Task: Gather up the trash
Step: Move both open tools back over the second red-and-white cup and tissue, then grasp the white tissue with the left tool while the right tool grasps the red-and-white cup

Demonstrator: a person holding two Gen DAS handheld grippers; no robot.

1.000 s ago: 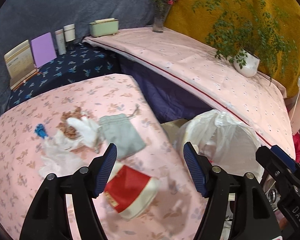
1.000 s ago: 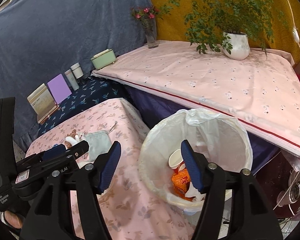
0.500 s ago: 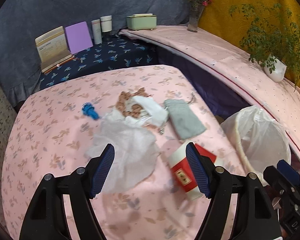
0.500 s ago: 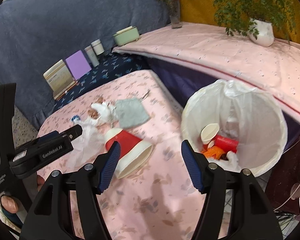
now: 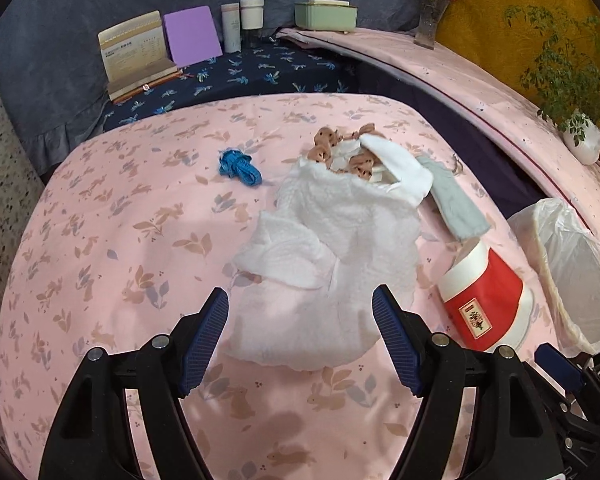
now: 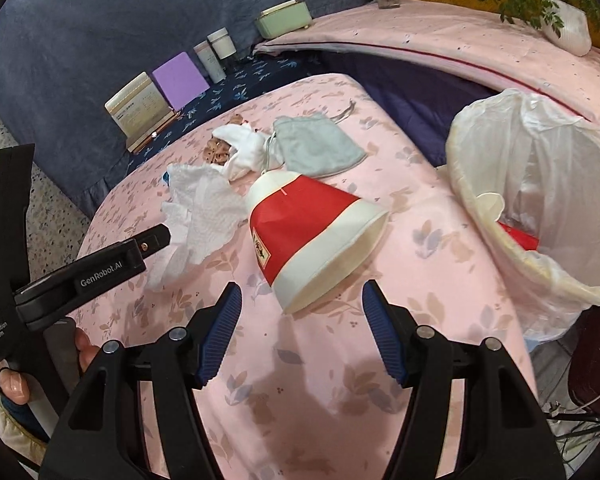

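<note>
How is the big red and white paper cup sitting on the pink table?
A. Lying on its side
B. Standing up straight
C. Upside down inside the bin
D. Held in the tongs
A: the red and white paper cup lies on its side on the pink flowery tablecloth, its open mouth facing the camera.

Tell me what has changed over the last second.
Both grippers swung from the bin toward the table and came lower: the left gripper now faces the white tissue, the right gripper the red cup. Nothing was taken hold of or let go. The trash has not moved.
</note>
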